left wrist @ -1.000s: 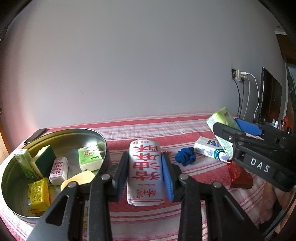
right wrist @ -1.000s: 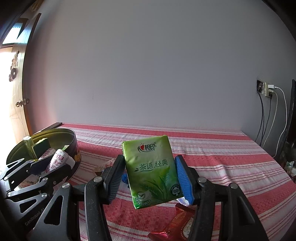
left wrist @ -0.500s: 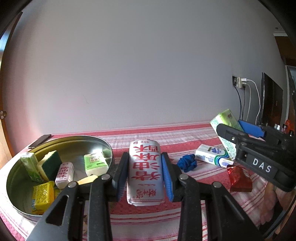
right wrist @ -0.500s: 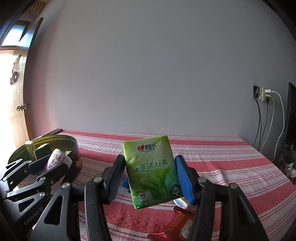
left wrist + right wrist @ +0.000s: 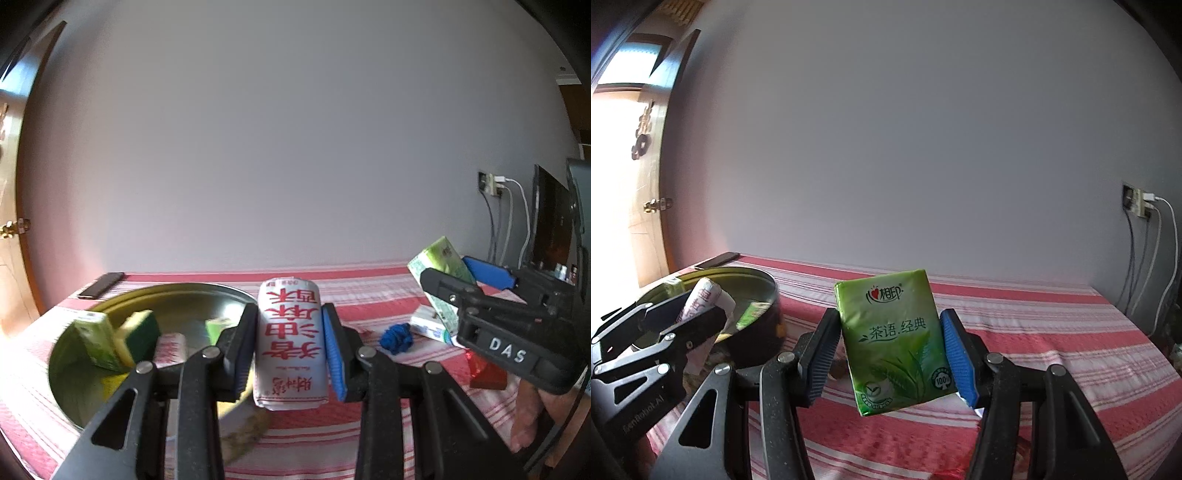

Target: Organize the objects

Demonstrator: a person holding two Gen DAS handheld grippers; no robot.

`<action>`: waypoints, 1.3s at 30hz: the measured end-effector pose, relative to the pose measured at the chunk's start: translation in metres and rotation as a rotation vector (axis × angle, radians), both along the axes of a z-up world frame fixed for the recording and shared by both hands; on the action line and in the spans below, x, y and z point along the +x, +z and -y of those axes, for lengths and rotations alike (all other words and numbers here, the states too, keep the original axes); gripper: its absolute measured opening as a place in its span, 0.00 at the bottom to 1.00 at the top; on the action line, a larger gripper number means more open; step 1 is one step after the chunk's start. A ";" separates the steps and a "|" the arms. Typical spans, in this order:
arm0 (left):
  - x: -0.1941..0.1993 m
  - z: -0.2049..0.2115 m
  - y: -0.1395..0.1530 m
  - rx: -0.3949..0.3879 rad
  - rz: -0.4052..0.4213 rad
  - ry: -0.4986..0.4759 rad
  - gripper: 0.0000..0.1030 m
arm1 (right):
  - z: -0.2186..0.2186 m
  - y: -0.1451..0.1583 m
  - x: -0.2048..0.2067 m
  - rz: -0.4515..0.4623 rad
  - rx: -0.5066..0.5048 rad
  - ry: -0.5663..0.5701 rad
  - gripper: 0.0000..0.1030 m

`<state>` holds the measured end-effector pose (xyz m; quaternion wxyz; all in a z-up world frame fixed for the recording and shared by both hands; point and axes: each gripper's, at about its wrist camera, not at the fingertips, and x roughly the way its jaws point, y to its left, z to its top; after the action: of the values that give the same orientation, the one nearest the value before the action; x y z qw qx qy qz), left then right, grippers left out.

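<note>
Both grippers have risen and swung leftward since the earlier frames: the round metal tin (image 5: pixel 177 295) now sits nearer the centre of the left wrist view, and more wall fills both views. Left gripper (image 5: pixel 290 345) is clamped across the sides of a white tissue pack with red lettering (image 5: pixel 290 343), held clear of the striped red tablecloth (image 5: pixel 369 291) just right of the tin. Right gripper (image 5: pixel 890 350) is closed on a green tissue pack (image 5: pixel 892 339), held upright and slightly tilted above the cloth, to the right of the tin. Inside the tin lie a green carton (image 5: pixel 98 345), a green-and-yellow sponge (image 5: pixel 138 338) and a second small white-and-red pack (image 5: pixel 171 347); their outlines are blurred. Items remaining on the cloth include a blue scrunchie (image 5: pixel 397 338), a white-and-blue pack (image 5: pixel 428 325) and a red wrapper (image 5: pixel 485 373). Handling, as judged from appearance: both packs are likely light, soft and compressible, with smooth film wrappers that may slip. Grip across the narrow sides near mid-length, as at present, with moderate force; excess pressure would probably crush the contents, while too little may let a pack slide out. Release each pack low over the tin interior rather than above its rim.
</note>
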<state>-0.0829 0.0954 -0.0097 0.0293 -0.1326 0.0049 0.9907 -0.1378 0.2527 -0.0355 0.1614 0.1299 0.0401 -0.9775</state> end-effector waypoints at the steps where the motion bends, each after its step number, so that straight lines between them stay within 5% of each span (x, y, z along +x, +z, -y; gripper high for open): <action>1: 0.000 0.005 0.002 0.003 -0.001 0.010 0.33 | 0.004 0.003 -0.001 0.003 -0.004 0.014 0.56; 20: -0.015 0.109 0.012 0.031 0.075 0.240 0.33 | 0.094 0.030 -0.030 0.063 0.010 0.236 0.56; 39: -0.033 0.144 -0.011 0.038 0.221 0.299 0.33 | 0.187 0.006 -0.065 0.214 0.078 0.348 0.56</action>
<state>-0.1158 -0.0488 -0.0205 -0.1154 -0.2394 -0.0369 0.9633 -0.2032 0.0657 -0.0294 0.3261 0.2301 0.0823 -0.9132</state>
